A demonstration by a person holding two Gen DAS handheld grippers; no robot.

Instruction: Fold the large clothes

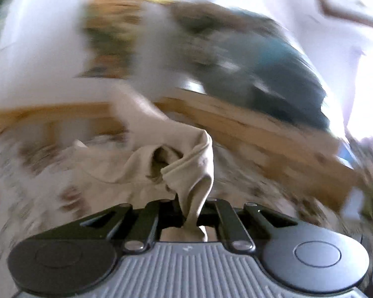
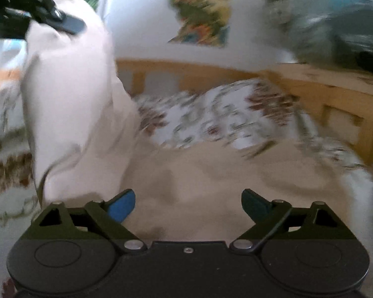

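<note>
Left gripper (image 1: 190, 213) clamped on bunched beige garment (image 1: 186, 164) (lifted off the bed (image 2: 211, 114)), right gripper (image 2: 187, 204) low at six o'clock, jaws apart, empty

left hand-held gripper (image 1: 190, 213): jaws closed tight, beige garment (image 1: 186, 168) bunched and pinched between them, cloth trailing forward from the grip. seen from the right wrist view, it sits raised at upper left with the garment hanging below it. right hand-held gripper (image 2: 187, 204): jaws spread wide, blue pads (image 2: 121, 206) exposed, nothing between them, pointing slightly downward over the garment.
</note>
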